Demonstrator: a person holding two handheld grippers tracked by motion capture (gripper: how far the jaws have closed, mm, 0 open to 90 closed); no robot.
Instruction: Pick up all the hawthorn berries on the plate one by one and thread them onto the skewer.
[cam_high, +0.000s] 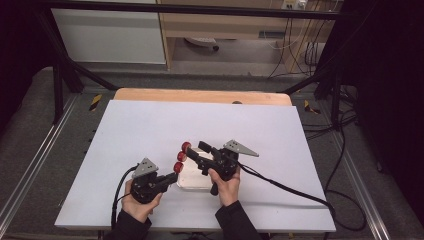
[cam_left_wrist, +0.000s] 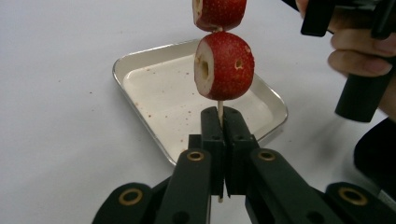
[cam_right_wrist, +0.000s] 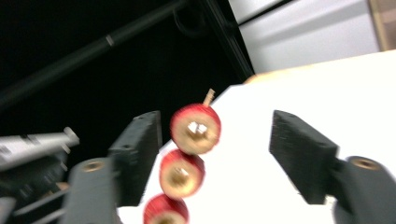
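A thin wooden skewer (cam_left_wrist: 219, 108) carries three red fruit pieces (cam_high: 181, 156), and my left gripper (cam_left_wrist: 219, 116) is shut on its bare lower end. The skewer stands above a small shallow metal tray (cam_left_wrist: 154, 88), which is empty apart from reddish specks. In the left gripper view the nearest fruit piece (cam_left_wrist: 224, 65) shows a cut pale face. My right gripper (cam_right_wrist: 222, 149) is open, with the top fruit piece (cam_right_wrist: 195, 129) between its jaws, nearer the left one. The skewer tip (cam_right_wrist: 208, 97) pokes out above that piece. In the high view the right gripper (cam_high: 199, 151) sits beside the fruit.
The tray (cam_high: 195, 181) lies on a white board (cam_high: 150, 125) between my two hands. A wooden table edge (cam_high: 200, 95) shows behind the board. Black frame bars and cables surround the table. The right gripper's cable (cam_high: 290, 190) trails off to the right.
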